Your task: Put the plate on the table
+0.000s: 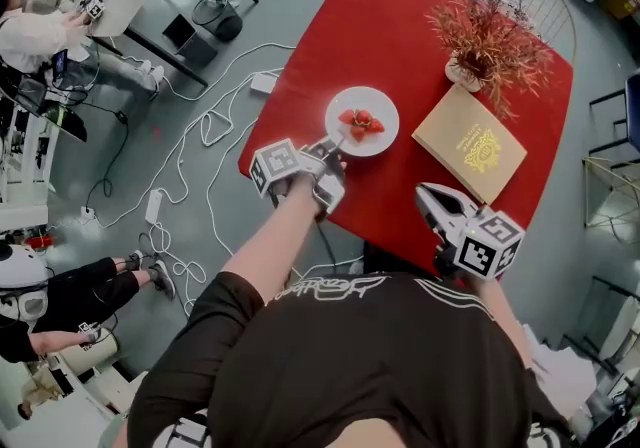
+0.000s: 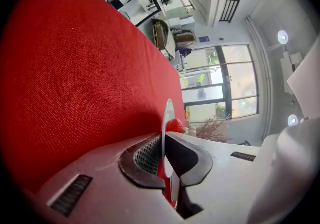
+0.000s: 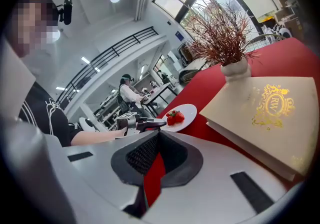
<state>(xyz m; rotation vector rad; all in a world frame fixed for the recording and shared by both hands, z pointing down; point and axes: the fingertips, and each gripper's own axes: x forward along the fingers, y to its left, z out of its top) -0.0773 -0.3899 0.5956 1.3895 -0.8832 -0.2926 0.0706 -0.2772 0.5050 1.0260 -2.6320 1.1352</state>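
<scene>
1. Red table (image 1: 400, 26) above a grey floor strewn with cables; book (image 1: 470, 143) and vase of dry twigs (image 1: 485, 36) at the far side.
2. White plate (image 1: 384, 106) with strawberries (image 1: 361, 122) over the table's near left part; resting or raised, cannot tell.
3. Left gripper (image 1: 333, 146) clamped on the plate's near rim.
4. Right gripper (image 1: 428, 194) closed on nothing, near the table's front edge.
5. Probably stiff, light, glossy and breakable; thin rim the only hold, apt to slip; best kept level for the loose fruit.
</scene>
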